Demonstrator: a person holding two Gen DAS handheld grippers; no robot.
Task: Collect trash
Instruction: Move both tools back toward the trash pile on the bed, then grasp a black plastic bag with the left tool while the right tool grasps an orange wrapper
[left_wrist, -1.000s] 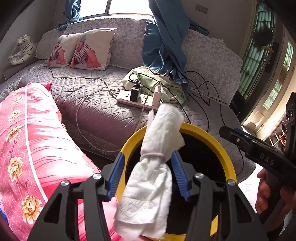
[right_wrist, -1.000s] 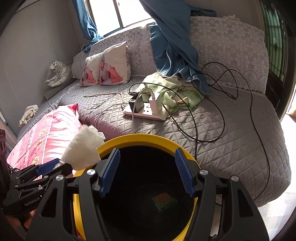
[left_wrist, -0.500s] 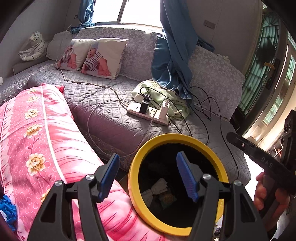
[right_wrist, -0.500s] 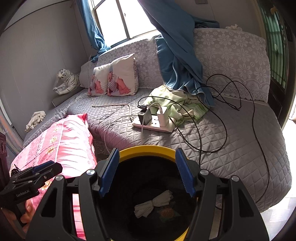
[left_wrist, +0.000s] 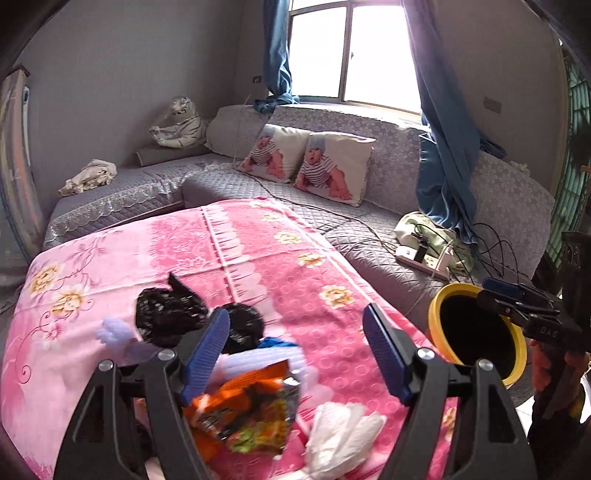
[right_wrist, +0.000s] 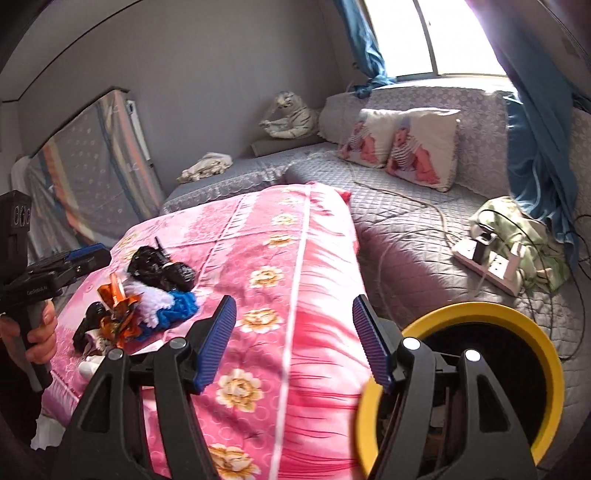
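Left wrist view: left gripper (left_wrist: 295, 350) hangs over the near edge of the pink floral blanket (left_wrist: 258, 258), jaws spread wide, nothing between them. Directly under and just ahead of its fingers lies the trash pile. Nearest: an orange snack wrapper (left_wrist: 247, 413), crumpled, its long axis running roughly across the gripper's line from lower left to upper right. Beside it toward the near right, a wad of white tissue (left_wrist: 340, 428). Behind the wrapper, white and blue fluffy cloth (left_wrist: 273, 354), then two black plastic bags (left_wrist: 166, 314) further in toward the blanket's middle.

Right wrist view: right gripper (right_wrist: 293, 343) also spread and empty, held over the blanket's right edge. The yellow-rimmed bin (right_wrist: 480, 314) sits just beside its right finger, off the blanket's right edge, against the grey sofa (right_wrist: 424, 229). The pile lies well to this gripper's left, near the blanket's left edge; the left gripper is seen there, close beside it.

Judgement: the left gripper is much the nearer and is already facing the wrapper; a short drop forward and down would bracket it. The wrapper's crinkled foil looks light and springy, so pinching across its narrow width seems safest. The bin then lies to the right, past the blanket's edge.

Far: baby-print cushions (left_wrist: 306, 166), a toy tiger (left_wrist: 181, 125), power strip (left_wrist: 424, 258).
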